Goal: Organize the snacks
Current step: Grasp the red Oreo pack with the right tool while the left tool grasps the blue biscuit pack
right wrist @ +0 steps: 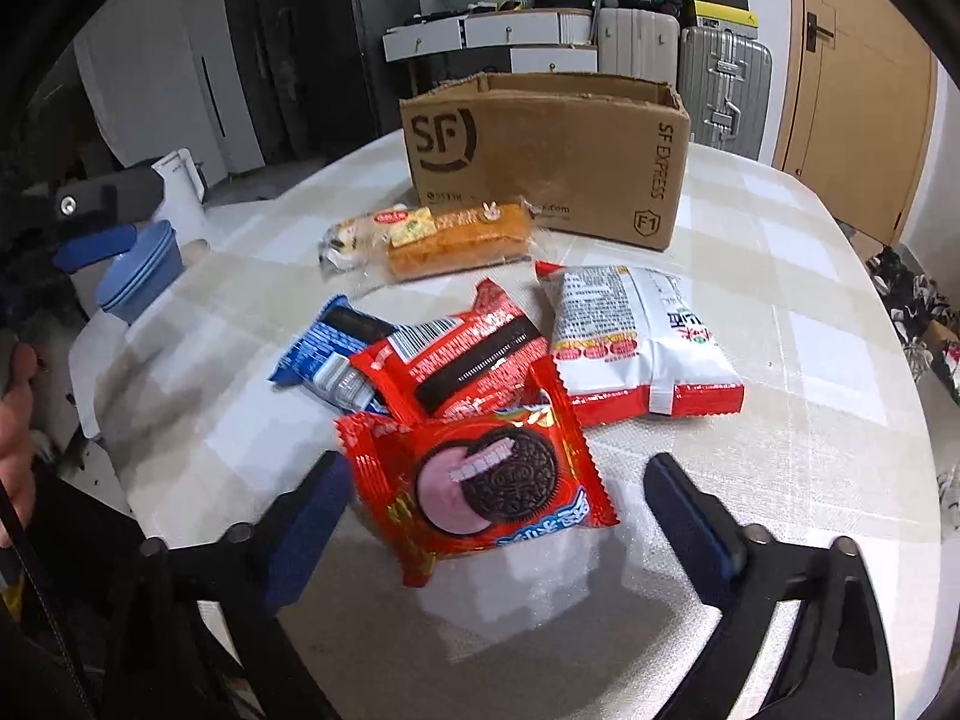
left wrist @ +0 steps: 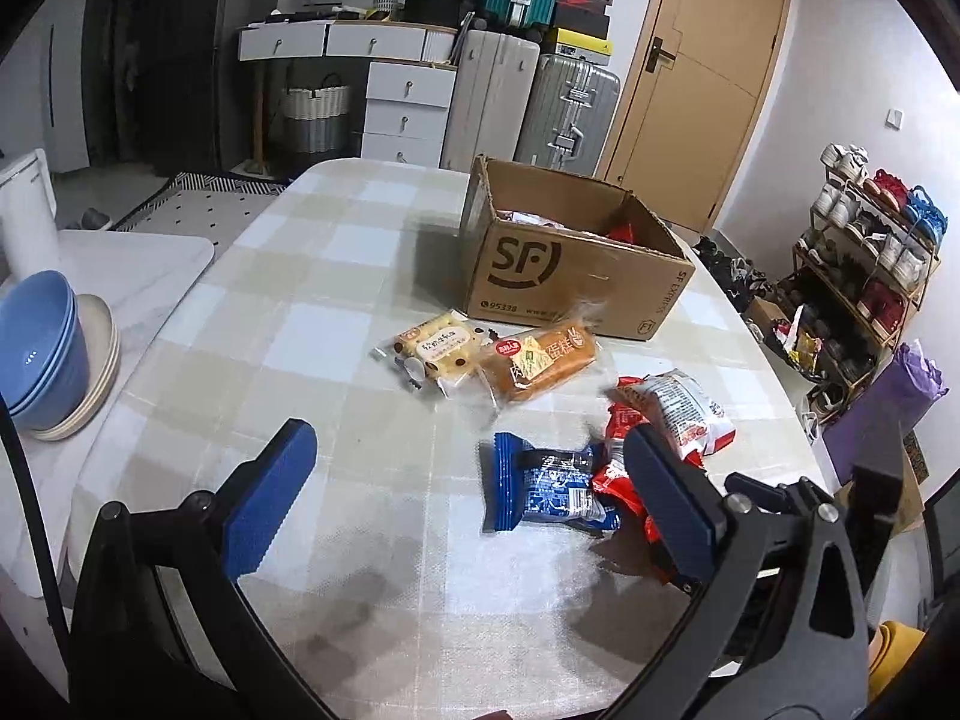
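Note:
Snacks lie on the checked table (left wrist: 312, 324) in front of an open SF cardboard box (left wrist: 564, 276) that holds some packets. In the left wrist view, my left gripper (left wrist: 468, 450) is open above the table, with a blue Oreo pack (left wrist: 546, 492) between its fingers; a cream cake pack (left wrist: 435, 351) and an orange cake pack (left wrist: 540, 363) lie beyond. In the right wrist view, my right gripper (right wrist: 498, 492) is open around a red Oreo pack (right wrist: 480, 486). Another red pack (right wrist: 456, 360), the blue pack (right wrist: 327, 354), a white noodle bag (right wrist: 636, 336) and the box (right wrist: 540, 150) lie beyond.
Blue bowls (left wrist: 39, 348) on a plate stand on a side counter at the left, beside a white kettle (left wrist: 27, 210). Suitcases, drawers and a door are behind the table. A shoe rack (left wrist: 864, 264) stands at the right.

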The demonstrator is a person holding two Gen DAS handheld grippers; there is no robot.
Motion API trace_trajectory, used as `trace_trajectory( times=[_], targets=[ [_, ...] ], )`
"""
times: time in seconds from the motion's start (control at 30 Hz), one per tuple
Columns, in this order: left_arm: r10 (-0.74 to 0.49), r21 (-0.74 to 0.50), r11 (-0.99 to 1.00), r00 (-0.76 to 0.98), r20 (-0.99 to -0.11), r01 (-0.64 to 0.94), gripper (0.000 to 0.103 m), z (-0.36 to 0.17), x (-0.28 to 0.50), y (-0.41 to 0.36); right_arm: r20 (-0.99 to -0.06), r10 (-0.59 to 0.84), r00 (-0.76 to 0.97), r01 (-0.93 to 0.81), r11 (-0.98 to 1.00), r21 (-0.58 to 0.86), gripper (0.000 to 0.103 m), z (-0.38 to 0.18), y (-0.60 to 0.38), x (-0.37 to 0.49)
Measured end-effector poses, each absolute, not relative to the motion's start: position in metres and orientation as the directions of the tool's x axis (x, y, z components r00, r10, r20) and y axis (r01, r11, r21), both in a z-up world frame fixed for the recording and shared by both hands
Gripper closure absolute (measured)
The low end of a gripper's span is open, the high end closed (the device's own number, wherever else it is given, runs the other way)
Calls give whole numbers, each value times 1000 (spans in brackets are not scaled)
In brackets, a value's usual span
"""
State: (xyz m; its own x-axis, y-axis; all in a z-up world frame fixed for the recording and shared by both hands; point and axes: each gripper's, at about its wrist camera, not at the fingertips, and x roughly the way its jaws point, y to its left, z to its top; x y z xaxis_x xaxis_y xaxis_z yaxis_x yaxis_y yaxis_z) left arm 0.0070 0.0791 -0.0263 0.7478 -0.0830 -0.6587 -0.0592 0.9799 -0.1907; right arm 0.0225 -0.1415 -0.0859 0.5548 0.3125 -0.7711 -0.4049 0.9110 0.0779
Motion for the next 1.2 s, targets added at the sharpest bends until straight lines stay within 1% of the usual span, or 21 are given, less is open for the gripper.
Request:
trace_trajectory(
  times=[0.07, 0.13, 0.2, 0.3, 0.4, 0.53, 0.8, 0.97, 1.07, 1.2],
  targets=[
    [-82, -183, 982, 747, -660, -55, 1, -26, 6, 77, -783, 326, 529, -405, 908, 104, 22, -90, -143, 26],
    [-81, -175, 983, 746, -661, -49, 1, -25, 4, 75, -791, 312, 526, -394, 914, 99, 25, -92, -143, 28],
    [-79, -170, 984, 743, -664, -47, 1, -27, 5, 73, -795, 313, 520, -402, 911, 95, 34, -92, -142, 28],
    [-76, -168, 985, 737, -671, -51, 1, -27, 4, 74, -799, 308, 516, -415, 906, 82, 45, -93, -139, 25],
    [-68, -168, 984, 730, -680, -66, 1, -30, 6, 76, -800, 312, 512, -411, 907, 90, 49, -93, -140, 23],
    [-55, -171, 981, 713, -699, -91, 1, -35, 9, 82, -791, 335, 511, -386, 912, 137, 51, -88, -147, 22],
    [-52, -157, 982, 646, -762, -105, 1, -57, 21, 78, -721, 404, 563, -341, 908, 242, 51, -60, -166, 11],
    [-56, -131, 988, 602, -797, -82, 1, -74, 31, 61, -684, 425, 593, -343, 902, 262, 51, -47, -172, 2],
    [-68, -134, 988, 570, -819, -75, 1, -86, 40, 49, -681, 423, 598, -329, 904, 272, 51, -43, -177, -1],
    [-40, -96, 993, 547, -836, -75, 1, -98, 52, 34, -657, 443, 610, -329, 896, 299, 51, -36, -184, -5]
  ],
)
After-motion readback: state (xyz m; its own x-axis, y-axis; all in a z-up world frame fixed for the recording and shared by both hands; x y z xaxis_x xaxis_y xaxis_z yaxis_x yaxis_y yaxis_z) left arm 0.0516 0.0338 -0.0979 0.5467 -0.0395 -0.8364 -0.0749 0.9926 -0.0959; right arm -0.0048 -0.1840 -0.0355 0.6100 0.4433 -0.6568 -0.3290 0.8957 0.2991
